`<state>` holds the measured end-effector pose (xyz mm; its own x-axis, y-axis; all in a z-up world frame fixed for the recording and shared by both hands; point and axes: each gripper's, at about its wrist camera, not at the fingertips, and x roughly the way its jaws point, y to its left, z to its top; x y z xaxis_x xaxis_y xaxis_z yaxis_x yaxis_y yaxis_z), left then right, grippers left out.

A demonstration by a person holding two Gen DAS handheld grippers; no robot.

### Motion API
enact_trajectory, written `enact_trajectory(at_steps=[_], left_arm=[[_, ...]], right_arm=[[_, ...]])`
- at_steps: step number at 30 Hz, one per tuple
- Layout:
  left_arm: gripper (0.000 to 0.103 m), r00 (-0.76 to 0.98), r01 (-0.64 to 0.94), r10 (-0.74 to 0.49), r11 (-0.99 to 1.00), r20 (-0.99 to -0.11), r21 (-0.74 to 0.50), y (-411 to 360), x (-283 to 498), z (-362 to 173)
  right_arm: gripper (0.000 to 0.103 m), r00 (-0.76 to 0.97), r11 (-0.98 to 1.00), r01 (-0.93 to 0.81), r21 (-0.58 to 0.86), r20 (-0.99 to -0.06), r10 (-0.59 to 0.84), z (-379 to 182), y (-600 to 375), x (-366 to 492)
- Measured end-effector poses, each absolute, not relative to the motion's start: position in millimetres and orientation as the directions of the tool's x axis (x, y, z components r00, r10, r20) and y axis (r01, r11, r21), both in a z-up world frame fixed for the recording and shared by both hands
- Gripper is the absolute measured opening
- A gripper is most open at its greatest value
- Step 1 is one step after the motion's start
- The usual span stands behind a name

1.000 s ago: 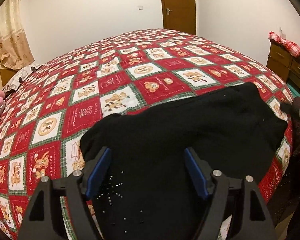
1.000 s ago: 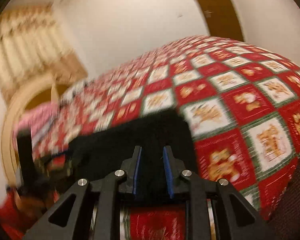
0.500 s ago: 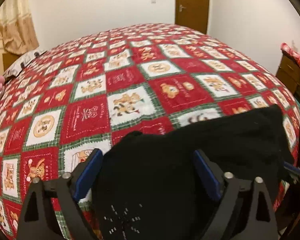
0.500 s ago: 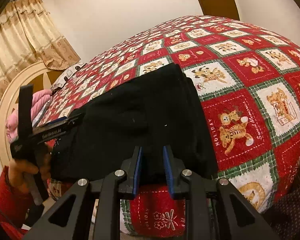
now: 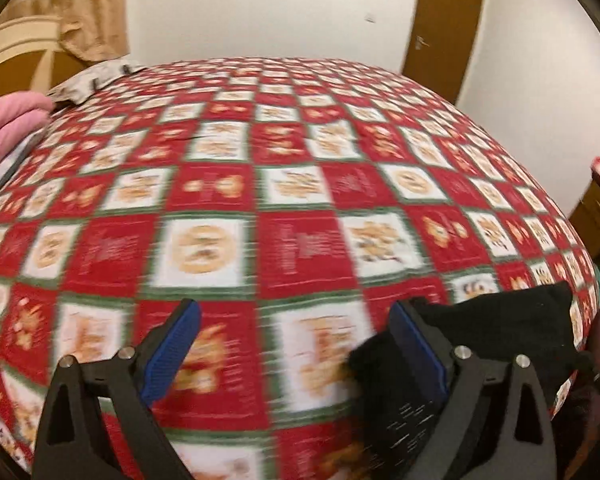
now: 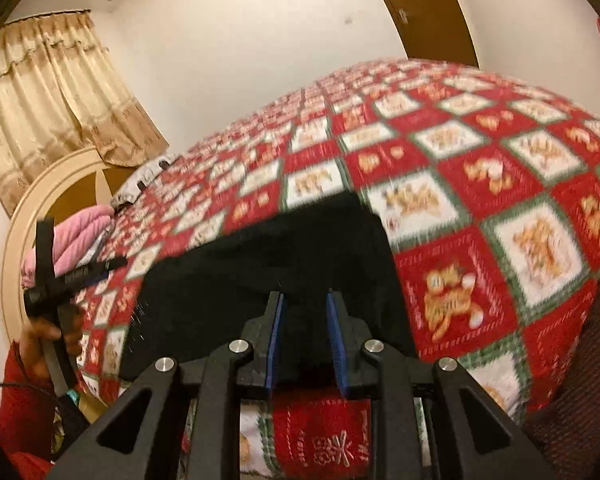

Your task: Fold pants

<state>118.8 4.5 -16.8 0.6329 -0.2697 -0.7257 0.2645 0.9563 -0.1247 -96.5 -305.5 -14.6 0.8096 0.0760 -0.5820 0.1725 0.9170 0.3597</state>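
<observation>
Left claw (image 5: 296,344) spread wide over bare quilt (image 5: 300,200), jaws just opened, nothing between. Black pants (image 6: 268,276) folded at bed's near edge, gripped narrowly by right claw (image 6: 304,332); open quilt beyond.

The black pants (image 6: 260,276) lie folded into a compact, roughly rectangular bundle at the near edge of a bed covered in a red, white and green patchwork quilt (image 6: 452,184). Small pale flecks dot the dark fabric along its left side, and its near edge hangs slightly over the bed's edge.
</observation>
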Motion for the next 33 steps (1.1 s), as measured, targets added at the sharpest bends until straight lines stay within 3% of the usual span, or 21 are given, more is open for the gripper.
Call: enact_trajectory(at_steps=[4, 7, 14, 17, 20, 23, 28, 32, 33], left_arm=[[0.097, 0.635, 0.228, -0.227, 0.968, -0.738, -0.101, 20.0, 107.9, -25.3], [0.097, 0.593, 0.26, -0.277, 0.955, -0.756, -0.146, 10.6, 91.3, -36.9], [0.096, 0.477, 0.343, -0.315, 0.926, -0.821, -0.156, -28.4, 53.8, -71.6], [0.096, 0.504, 0.35, -0.297, 0.929, -0.811, -0.122, -32.8, 44.8, -75.7], [0.091, 0.513, 0.347, -0.301, 0.929, -0.804, -0.126, -34.8, 42.2, -74.9], [0.081, 0.521, 0.358, -0.31, 0.925, -0.795, -0.126, -37.8, 38.6, -74.6], [0.082, 0.509, 0.377, -0.32, 0.917, -0.799, -0.127, -38.1, 37.6, -73.9], [0.082, 0.487, 0.389, -0.336, 0.91, -0.806, -0.144, -34.7, 41.5, -71.4], [0.082, 0.484, 0.385, -0.338, 0.911, -0.807, -0.15, -33.7, 43.0, -70.4]], right_arm=[[0.024, 0.807, 0.93, 0.055, 0.363, -0.564, 0.172, -1.8, -278.9, -72.6], [0.024, 0.771, 0.928, -0.066, 0.366, -0.571, 0.28, -1.5, -239.8, -36.9], [0.024, 0.659, 0.943, -0.225, 0.247, -0.674, 0.334, -25.4, -148.7, 49.1], [0.024, 0.592, 0.925, -0.314, 0.213, -0.718, 0.366, -38.7, -121.8, 72.8], [0.045, 0.553, 0.919, -0.363, 0.155, -0.757, 0.347, -51.2, -102.5, 89.2], [0.048, 0.532, 0.927, -0.333, 0.174, -0.777, 0.337, -53.1, -104.1, 103.9], [0.048, 0.542, 0.879, -0.286, 0.381, -0.692, 0.476, -47.4, -132.8, 104.6], [0.048, 0.637, 0.854, -0.267, 0.446, -0.584, 0.503, -12.9, -165.1, 69.4], [0.053, 0.667, 0.864, -0.255, 0.435, -0.568, 0.483, -2.7, -177.7, 56.8]])
